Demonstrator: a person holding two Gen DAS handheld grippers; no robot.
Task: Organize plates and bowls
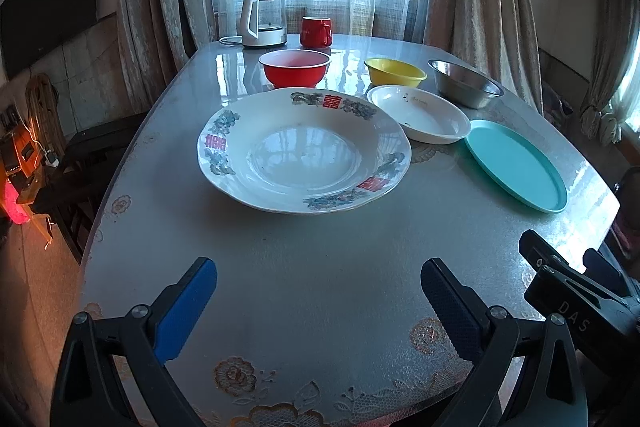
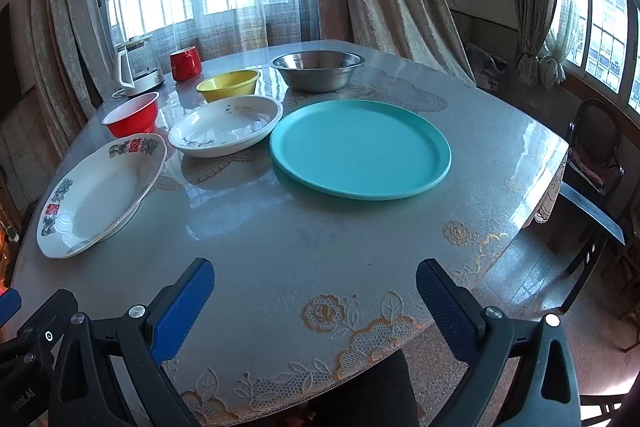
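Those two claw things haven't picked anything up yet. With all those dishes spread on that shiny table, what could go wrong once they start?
Three risks, as I judge it. The patterned plate looks like ceramic, so a poor pinch on its thin rim by the open left gripper could drop and chip it. The teal plate lies flat, and the right gripper may struggle to get a finger under its low edge. The glossy table might let dishes slide when nudged.
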